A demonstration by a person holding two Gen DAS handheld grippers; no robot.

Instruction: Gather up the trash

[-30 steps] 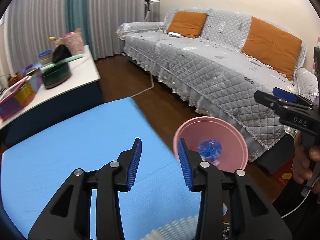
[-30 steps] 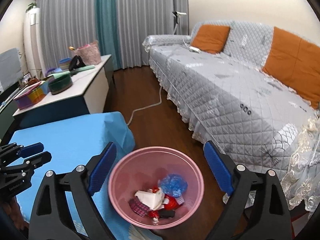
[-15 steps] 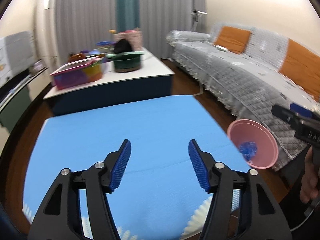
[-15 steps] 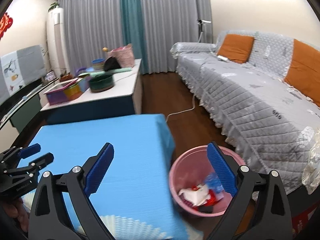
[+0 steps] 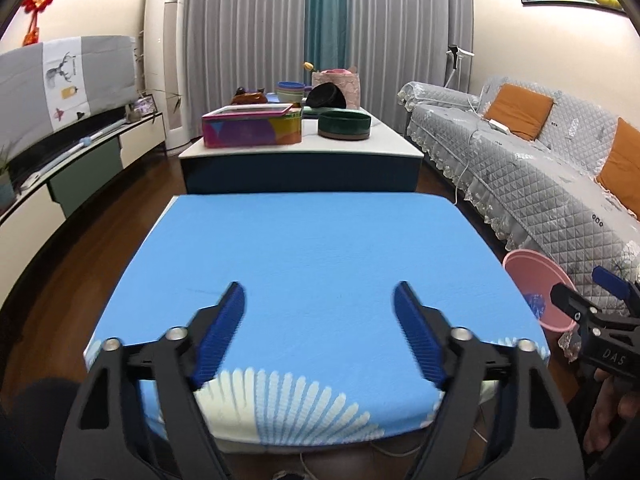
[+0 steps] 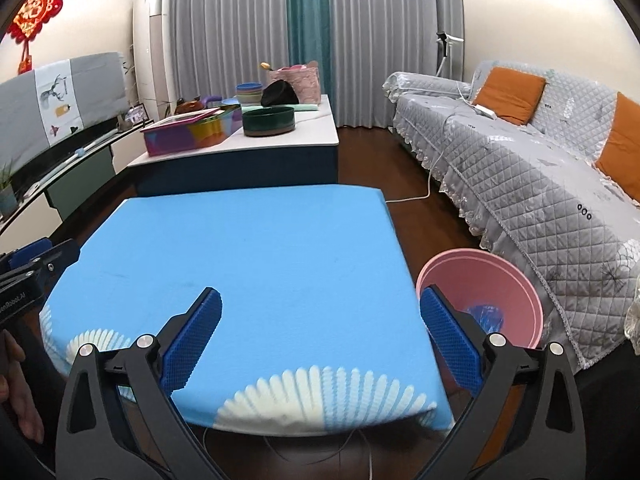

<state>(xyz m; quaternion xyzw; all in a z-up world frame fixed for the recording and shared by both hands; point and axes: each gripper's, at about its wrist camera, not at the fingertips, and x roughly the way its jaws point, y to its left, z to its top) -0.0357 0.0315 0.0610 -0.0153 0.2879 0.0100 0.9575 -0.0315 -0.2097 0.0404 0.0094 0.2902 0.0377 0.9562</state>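
A pink bin [image 6: 484,280] stands on the floor at the right of the blue-covered table [image 6: 260,248], with a crumpled blue wrapper [image 6: 486,318] inside; the left wrist view shows the bin [image 5: 532,276] at its right edge. My left gripper [image 5: 319,294] hovers over the table's near edge, its jaws opening with nothing between them. Over the near right corner of the table my right gripper [image 6: 320,300] is opening wide and holds nothing. No trash shows on the blue cloth.
A white-topped low table [image 5: 304,148] behind carries a colourful box [image 5: 252,126], a dark green bowl [image 5: 344,124] and other items. A grey quilted sofa [image 6: 520,168] with orange cushions runs along the right. A TV cabinet [image 5: 60,160] lines the left wall.
Both grippers swung left from above the pink bin to over the blue table. The left jaws widened a lot, the right ones slightly. The bin now sits at the right of both views.
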